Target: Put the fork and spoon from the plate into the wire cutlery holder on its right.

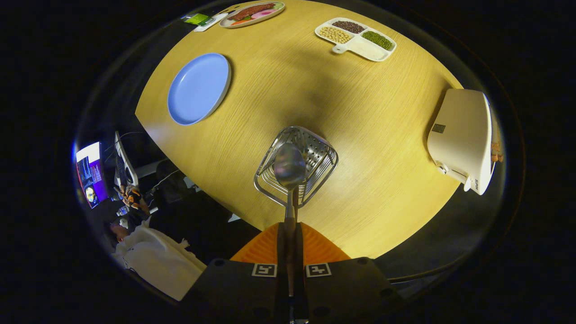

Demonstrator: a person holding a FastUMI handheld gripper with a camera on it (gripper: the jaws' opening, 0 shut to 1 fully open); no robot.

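Note:
My gripper (290,227) is shut on the handle of a metal spoon (289,165), whose bowl points away from the orange fingers (315,245). The spoon hangs over the open top of the wire cutlery holder (320,155), which stands on the wooden table (369,117) straight below. Beyond and to the left of the holder lies the blue plate (198,88), with nothing on it. I cannot make out a fork inside the holder.
A white divided dish of beans (355,38) sits at the table's far side, with a plate of food (252,13) to its left. A white appliance (463,137) stands at the right edge. A person in white (153,256) is beside the table, lower left.

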